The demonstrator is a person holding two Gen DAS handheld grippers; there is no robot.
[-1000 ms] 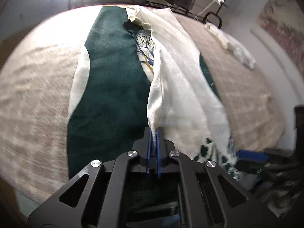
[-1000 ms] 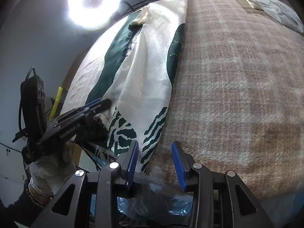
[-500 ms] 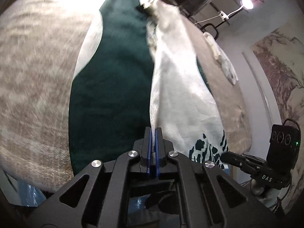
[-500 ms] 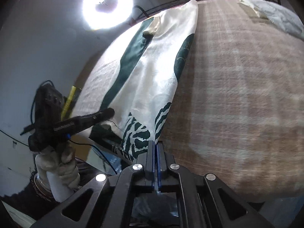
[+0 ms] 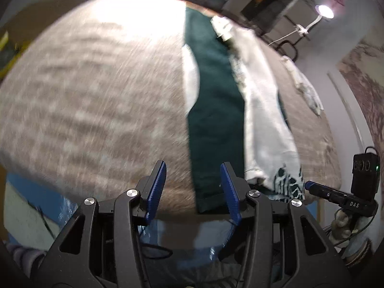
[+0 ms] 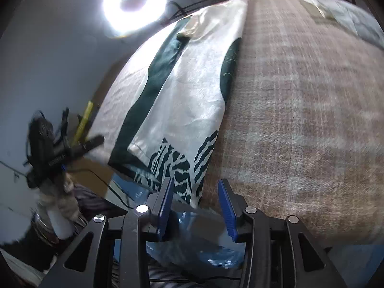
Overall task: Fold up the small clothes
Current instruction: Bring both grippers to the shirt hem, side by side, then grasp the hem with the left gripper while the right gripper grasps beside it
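A long green and white garment (image 5: 216,110) lies lengthwise on the plaid-covered table (image 5: 96,100), folded so a white flap with a zebra-like print end (image 5: 288,182) covers its right half. My left gripper (image 5: 193,189) is open and empty at the near hem of the green part. In the right wrist view the garment (image 6: 192,91) runs away from me, its printed end (image 6: 177,168) hanging at the table edge. My right gripper (image 6: 195,204) is open, its jaws either side of that printed corner, not gripping.
A second pale garment (image 6: 340,9) lies at the far right of the table; it also shows in the left wrist view (image 5: 304,88). A ring light (image 6: 134,4) shines behind the table. Blue plastic (image 6: 199,247) hangs under the near edge.
Both grippers opened and let go of the garment. The white flap that the left gripper held up now lies flat. The left gripper has swung left.
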